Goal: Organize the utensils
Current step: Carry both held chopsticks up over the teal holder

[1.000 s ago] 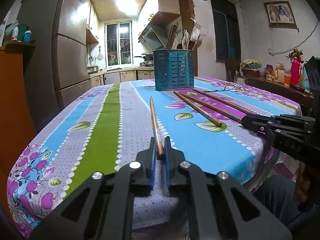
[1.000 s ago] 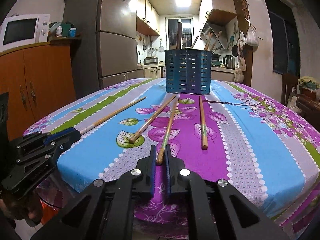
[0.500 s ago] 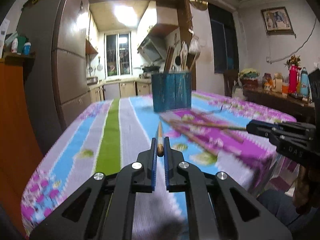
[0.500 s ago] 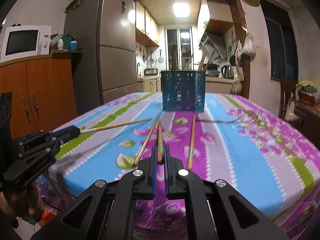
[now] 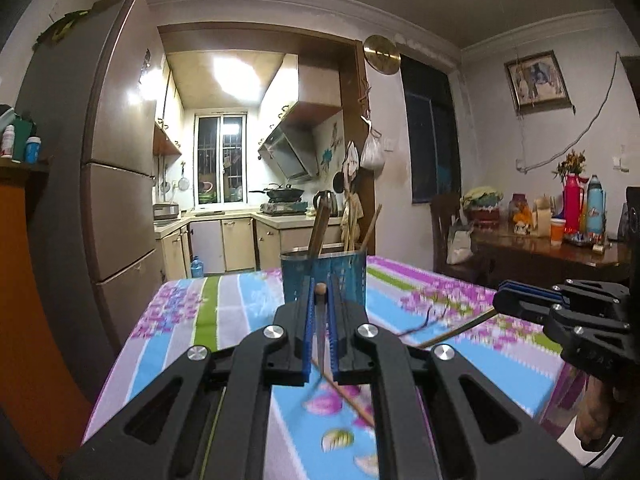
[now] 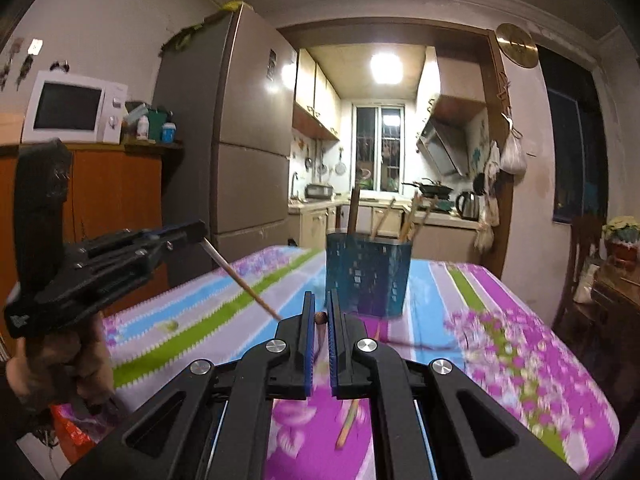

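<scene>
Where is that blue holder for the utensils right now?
The blue holder stands upright on the flowered tablecloth, mid-table in both views, just beyond the tongs, with utensils already inside.

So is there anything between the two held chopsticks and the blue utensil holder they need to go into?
Nothing visible: only bare tablecloth lies before the blue perforated utensil holder, beyond the left gripper and right gripper, each clamping a wooden chopstick.

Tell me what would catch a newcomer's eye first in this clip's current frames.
Each gripper is clamped on one wooden chopstick: the left gripper and the right gripper, both raised above the floral tablecloth. Straight ahead at mid-table stands the blue perforated utensil holder, already holding several sticks. At least one more chopstick lies on the cloth.
</scene>
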Available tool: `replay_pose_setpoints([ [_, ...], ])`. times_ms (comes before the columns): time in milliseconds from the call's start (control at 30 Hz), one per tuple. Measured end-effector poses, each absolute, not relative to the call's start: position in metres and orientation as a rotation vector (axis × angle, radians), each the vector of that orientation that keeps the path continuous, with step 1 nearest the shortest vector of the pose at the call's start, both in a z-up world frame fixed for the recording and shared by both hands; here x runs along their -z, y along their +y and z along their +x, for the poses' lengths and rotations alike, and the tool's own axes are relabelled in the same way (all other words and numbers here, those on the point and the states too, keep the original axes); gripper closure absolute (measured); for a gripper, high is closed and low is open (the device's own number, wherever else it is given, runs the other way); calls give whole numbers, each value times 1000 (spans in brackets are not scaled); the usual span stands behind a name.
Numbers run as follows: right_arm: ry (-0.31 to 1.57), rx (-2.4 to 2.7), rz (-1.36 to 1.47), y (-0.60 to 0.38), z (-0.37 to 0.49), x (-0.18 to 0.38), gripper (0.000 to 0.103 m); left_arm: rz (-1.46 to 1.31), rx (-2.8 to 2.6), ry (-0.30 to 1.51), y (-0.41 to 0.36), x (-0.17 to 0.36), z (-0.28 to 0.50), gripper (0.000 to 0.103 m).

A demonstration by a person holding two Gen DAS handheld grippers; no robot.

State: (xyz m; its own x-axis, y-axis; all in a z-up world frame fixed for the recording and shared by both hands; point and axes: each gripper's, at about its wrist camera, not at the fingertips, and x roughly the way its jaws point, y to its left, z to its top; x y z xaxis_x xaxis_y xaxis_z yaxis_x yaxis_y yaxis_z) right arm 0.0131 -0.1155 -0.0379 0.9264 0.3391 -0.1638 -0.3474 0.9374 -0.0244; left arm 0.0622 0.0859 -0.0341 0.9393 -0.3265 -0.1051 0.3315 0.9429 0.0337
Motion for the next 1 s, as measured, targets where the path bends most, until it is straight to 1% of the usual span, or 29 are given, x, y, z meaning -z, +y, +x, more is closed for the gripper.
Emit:
replay_pose_setpoints([
  [167,174,-402,-29,-125,48,10,96,62,351,109,78,14,88,98],
  [400,209,-465,-24,-128,85,-23,96,52,381,112,71,-10,103,98],
  [567,209,-486,-63,-124,98,-50,96,43,391,111,65,-26,111,98],
  [1000,232,-496,-22,-154,127,-100,96,26,400,85,62,-55,132,98],
])
